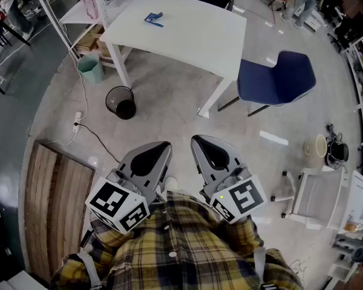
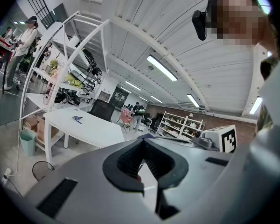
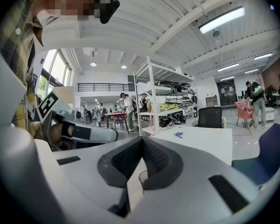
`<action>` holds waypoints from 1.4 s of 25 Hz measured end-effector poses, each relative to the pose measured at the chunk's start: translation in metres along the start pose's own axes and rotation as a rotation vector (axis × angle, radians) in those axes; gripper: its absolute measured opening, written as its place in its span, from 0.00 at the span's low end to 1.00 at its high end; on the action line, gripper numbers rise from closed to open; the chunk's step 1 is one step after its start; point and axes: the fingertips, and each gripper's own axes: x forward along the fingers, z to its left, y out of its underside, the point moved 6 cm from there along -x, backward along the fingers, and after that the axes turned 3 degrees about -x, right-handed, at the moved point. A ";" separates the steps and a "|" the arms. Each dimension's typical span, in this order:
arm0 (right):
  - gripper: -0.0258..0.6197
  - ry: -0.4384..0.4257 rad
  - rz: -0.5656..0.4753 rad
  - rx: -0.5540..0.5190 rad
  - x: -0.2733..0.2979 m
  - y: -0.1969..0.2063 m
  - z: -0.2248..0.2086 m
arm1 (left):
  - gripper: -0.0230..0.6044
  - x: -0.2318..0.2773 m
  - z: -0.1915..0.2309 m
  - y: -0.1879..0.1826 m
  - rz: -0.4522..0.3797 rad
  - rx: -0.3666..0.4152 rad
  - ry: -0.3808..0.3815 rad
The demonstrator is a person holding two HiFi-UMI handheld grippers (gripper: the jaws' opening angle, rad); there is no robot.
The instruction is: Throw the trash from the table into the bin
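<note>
A small blue piece of trash (image 1: pixel 153 19) lies on the white table (image 1: pixel 193 35) far ahead of me. It also shows on the table in the left gripper view as the blue trash (image 2: pixel 77 119) and in the right gripper view as the blue trash (image 3: pixel 178 135). A black wire bin (image 1: pixel 121 101) stands on the floor by the table's near left leg. My left gripper (image 1: pixel 160 144) and right gripper (image 1: pixel 199 139) are held side by side close to my body, well short of the table. Both are shut with nothing between their jaws.
A teal bin (image 1: pixel 91 66) stands beside a white shelf rack (image 1: pixel 66 5) left of the table. A blue chair (image 1: pixel 278 80) sits right of the table, a white cart (image 1: pixel 327 198) farther right. A wooden panel (image 1: pixel 54 204) lies at my left. People stand in the background.
</note>
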 end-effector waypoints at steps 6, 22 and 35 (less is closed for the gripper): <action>0.04 -0.013 -0.010 0.001 -0.014 0.006 -0.012 | 0.05 0.008 -0.010 0.004 -0.020 0.016 -0.018; 0.04 0.002 0.025 0.059 0.043 0.018 -0.057 | 0.05 0.053 0.046 -0.022 0.003 0.020 -0.020; 0.04 0.096 0.057 0.035 0.188 -0.018 -0.138 | 0.05 0.130 0.186 -0.114 -0.024 -0.002 0.037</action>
